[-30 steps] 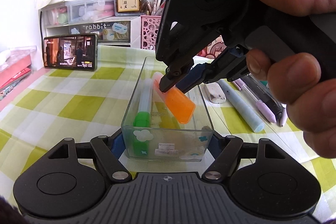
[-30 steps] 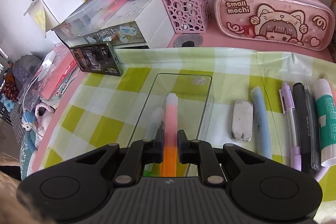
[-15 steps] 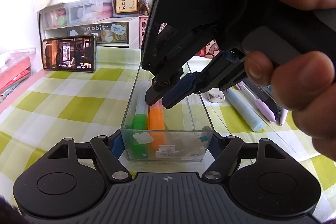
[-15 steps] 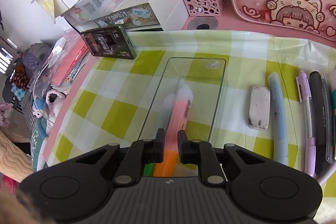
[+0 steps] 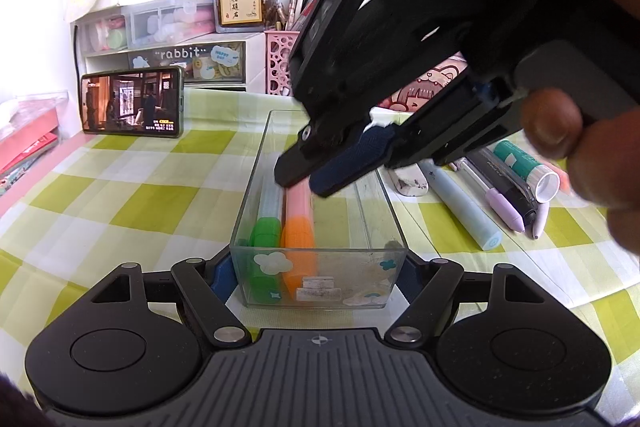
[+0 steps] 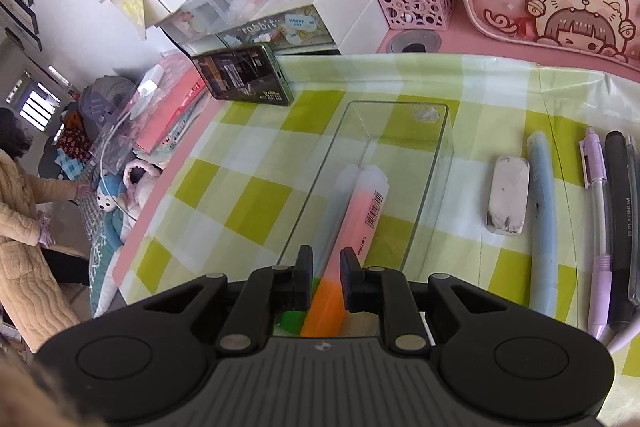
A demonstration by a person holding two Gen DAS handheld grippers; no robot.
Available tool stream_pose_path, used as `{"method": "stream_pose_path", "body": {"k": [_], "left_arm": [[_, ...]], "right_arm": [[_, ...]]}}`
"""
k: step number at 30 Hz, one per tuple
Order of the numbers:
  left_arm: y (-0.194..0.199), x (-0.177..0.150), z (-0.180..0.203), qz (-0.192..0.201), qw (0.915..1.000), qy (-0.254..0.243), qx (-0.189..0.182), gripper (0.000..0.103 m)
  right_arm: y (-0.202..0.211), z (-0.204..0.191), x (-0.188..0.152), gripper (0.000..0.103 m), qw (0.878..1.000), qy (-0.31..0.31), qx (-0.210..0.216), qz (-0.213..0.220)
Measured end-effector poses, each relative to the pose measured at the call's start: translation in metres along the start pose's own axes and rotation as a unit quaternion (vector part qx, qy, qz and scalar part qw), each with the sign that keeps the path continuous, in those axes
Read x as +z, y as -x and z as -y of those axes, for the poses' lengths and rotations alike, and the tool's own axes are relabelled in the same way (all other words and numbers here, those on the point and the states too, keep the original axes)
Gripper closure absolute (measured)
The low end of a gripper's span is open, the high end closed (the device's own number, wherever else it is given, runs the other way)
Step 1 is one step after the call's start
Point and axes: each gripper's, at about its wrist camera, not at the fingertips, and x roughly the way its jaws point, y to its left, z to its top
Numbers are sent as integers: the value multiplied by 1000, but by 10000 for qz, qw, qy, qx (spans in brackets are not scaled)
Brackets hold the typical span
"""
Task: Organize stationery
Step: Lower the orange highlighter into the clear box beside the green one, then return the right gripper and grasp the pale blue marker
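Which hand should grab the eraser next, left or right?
Right. The left claw is clamped on the clear box, steadying it. The right claw hangs over the orange highlighter lying in the box, and the eraser lies just right of the box, on that side.

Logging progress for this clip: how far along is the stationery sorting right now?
Done: the green-capped highlighter and orange-capped highlighter lie in the clear box, which the left gripper clamps. In hand: the right gripper straddles the orange one, barely parted. Left: eraser, blue pen, purple pen, black pen and glue stick on the tablecloth.
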Motion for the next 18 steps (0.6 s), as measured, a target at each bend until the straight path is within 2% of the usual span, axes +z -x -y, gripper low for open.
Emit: {"method": "stream_pose_path", "body": {"k": [5,12,15,18], "left_arm": [[0,0,0,1,10000,1,-2,29],[0,0,0,4,10000,0,2,29],[0,0,-1,8,10000,-3,17,29],[0,0,-1,8,10000,-5,17,29]], "right_arm": [[25,5,-1,88,9988,15,-39,495],[75,47,-5,83,9855,-424,-781,1448],[82,71,-12,82,9769,-628,-1269,1598],[81,93,-21,82,9742,-869,-1372,1565]]}}
